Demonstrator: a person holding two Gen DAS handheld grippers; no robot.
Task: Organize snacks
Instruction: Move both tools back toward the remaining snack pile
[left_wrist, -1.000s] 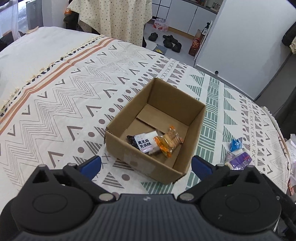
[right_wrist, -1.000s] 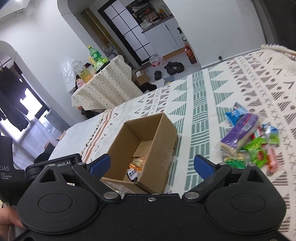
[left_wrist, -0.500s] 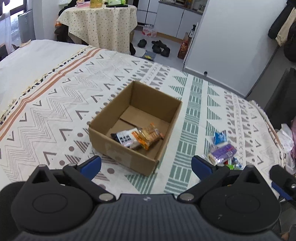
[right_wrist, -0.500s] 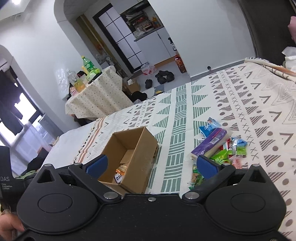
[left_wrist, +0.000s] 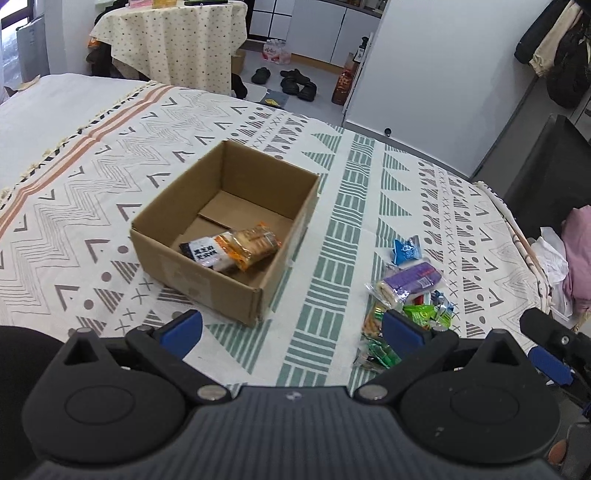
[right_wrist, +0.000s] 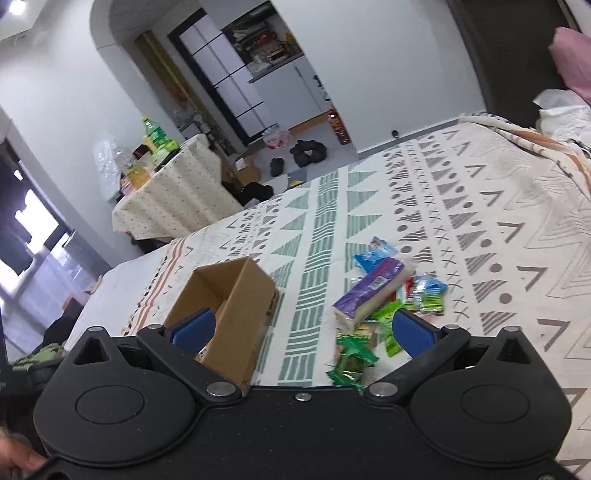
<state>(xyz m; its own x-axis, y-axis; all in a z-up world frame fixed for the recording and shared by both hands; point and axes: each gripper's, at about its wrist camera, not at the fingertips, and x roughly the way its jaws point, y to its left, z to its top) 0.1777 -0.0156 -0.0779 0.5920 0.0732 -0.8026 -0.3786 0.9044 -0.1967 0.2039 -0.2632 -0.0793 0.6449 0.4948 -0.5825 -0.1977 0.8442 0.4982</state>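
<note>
An open cardboard box (left_wrist: 173, 266) (right_wrist: 255, 295) sits on a patterned bedspread (left_wrist: 92, 206). Inside it lie a black-and-white snack pack (left_wrist: 207, 254) and an orange biscuit pack (left_wrist: 255, 242). To the box's right is a loose pile of snacks: a purple pack (left_wrist: 412, 277) (right_wrist: 369, 293), a blue pack (left_wrist: 406, 251) (right_wrist: 375, 253) and several green packs (left_wrist: 423, 314) (right_wrist: 351, 363). My left gripper (left_wrist: 291, 328) is open and empty, held above the bed near the box's front. My right gripper (right_wrist: 301, 330) is open and empty, close to the pile.
The bed's far edge meets a white wall (left_wrist: 436, 74). Beyond it stand a table with a dotted cloth (left_wrist: 173, 40), shoes (left_wrist: 295, 83) and a bottle (left_wrist: 341, 83) on the floor. Pink and white cloth (left_wrist: 576, 254) lies at the bed's right edge.
Both grippers have drawn back from the box and swung to the right, so the snack pile now shows in both views. Both stay open and empty.
</note>
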